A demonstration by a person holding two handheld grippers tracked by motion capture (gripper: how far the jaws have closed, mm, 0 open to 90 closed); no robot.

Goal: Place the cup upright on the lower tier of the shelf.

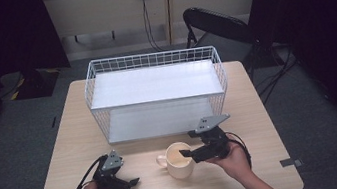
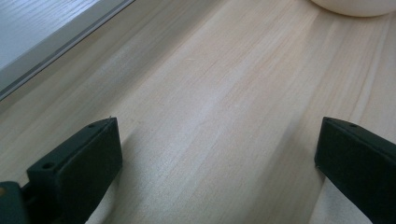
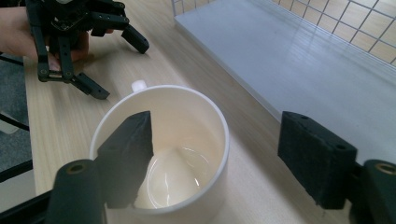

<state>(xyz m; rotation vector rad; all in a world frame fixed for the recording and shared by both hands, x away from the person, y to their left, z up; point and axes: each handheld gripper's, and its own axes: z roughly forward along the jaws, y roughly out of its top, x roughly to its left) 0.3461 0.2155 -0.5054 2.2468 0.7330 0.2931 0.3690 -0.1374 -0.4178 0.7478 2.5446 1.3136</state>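
A cream mug [image 1: 179,166] stands upright on the wooden table [image 1: 264,171], near the front edge, its handle pointing left. My right gripper [image 1: 186,155] reaches it from the right. In the right gripper view one jaw sits inside the mug [image 3: 187,126] and the other stands outside, clear of the wall, so the right gripper [image 3: 217,140] is open around the near wall. My left gripper [image 1: 131,183] rests low at the front left, open and holding nothing. In its own view the left gripper [image 2: 219,158] has bare wood between its jaws, with the mug's base [image 2: 355,5] at the top right.
A white wire rack [image 1: 150,55] with two white shelves stands at the table's middle and back, its lower shelf [image 3: 303,60] close behind the mug. A dark folding chair [image 1: 216,21] stands beyond the table. The left gripper [image 3: 120,70] lies a short way left of the mug.
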